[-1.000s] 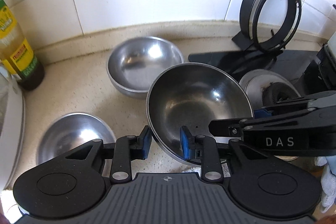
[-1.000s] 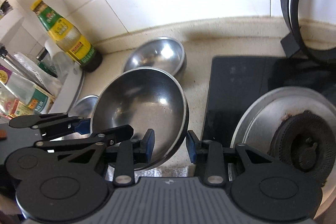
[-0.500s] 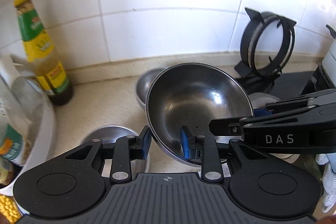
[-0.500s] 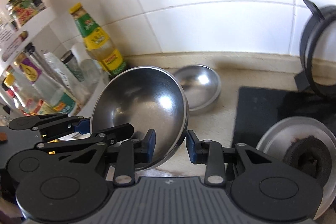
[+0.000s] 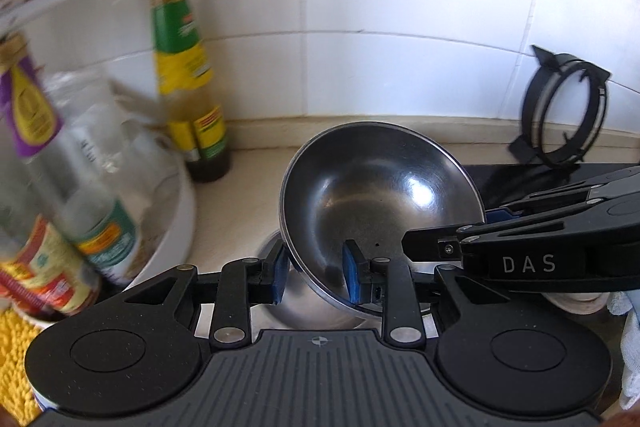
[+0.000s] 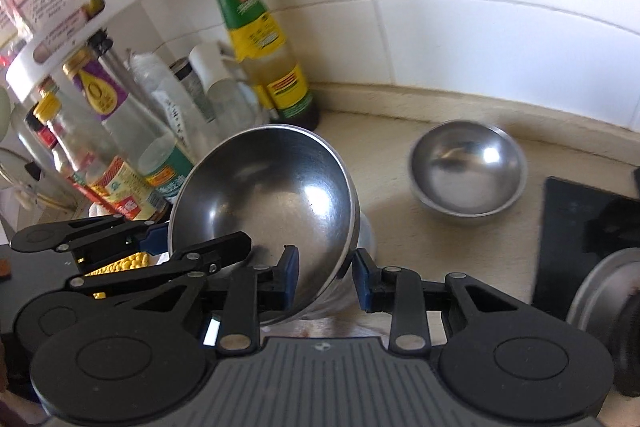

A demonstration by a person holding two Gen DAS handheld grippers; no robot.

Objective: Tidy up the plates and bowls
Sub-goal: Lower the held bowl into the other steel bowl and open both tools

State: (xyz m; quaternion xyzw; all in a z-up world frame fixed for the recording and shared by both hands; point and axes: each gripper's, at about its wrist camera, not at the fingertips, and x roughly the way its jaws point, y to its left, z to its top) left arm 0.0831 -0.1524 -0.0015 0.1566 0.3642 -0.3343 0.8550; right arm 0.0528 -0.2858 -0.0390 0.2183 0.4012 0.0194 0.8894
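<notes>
Both grippers are on one steel bowl (image 5: 380, 203), the large one, held up off the counter and tipped so its hollow faces the cameras. The left gripper (image 5: 314, 275) has the bowl's rim running down between its blue-padded fingers: one pad sits against the outer wall, the other inside the hollow, so its jaws are closed on the rim. The right gripper (image 6: 325, 277) straddles the opposite edge of the same bowl (image 6: 268, 203). Its inner pad lies against the hollow, but its outer pad stands a little clear of the rim, so I cannot tell whether that grip is tight.

Directly beneath the lifted bowl, partly hidden by it, a second bowl (image 5: 296, 291) rests on the counter; only a slice of its rim and wall shows under the left gripper's fingers. A third bowl (image 6: 466, 173), smaller-looking and upright, sits on the counter well beyond the lifted bowl, toward the tiled wall.

On the far side of the lifted bowl from the stove stands a green-and-yellow sauce bottle (image 5: 186, 79) against the wall, with a white rack of bottles (image 6: 100, 131) crowding close to the bowl's outer wall. On the stove side, a black pan-support ring (image 5: 564, 115) leans against the tiles, above the dark cooktop (image 6: 576, 227).
</notes>
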